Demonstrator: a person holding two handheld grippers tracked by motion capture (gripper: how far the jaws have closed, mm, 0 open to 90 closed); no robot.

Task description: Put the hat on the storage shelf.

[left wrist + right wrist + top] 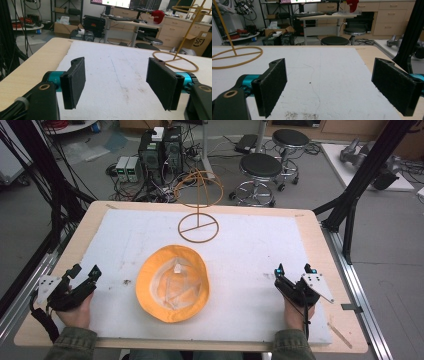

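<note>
An orange bucket hat (pixel 172 283) lies upside down in the middle of the white mat (pixel 240 245), its pale lining facing up. Behind it stands a yellow wire hat stand (pixel 198 200) with a ring base (pixel 175 61) (pixel 234 57). My left gripper (pixel 85 271) rests at the mat's left edge, well left of the hat, jaws open and nothing between them (pixel 117 85). My right gripper (pixel 295 268) sits to the right of the hat, also open and empty (pixel 337 87).
The wooden table (pixel 320 245) ends just beyond the mat on every side. Black frame posts (pixel 360 175) rise at the right. Stools (pixel 260 167) and computer boxes (pixel 160 150) stand on the floor beyond the far edge.
</note>
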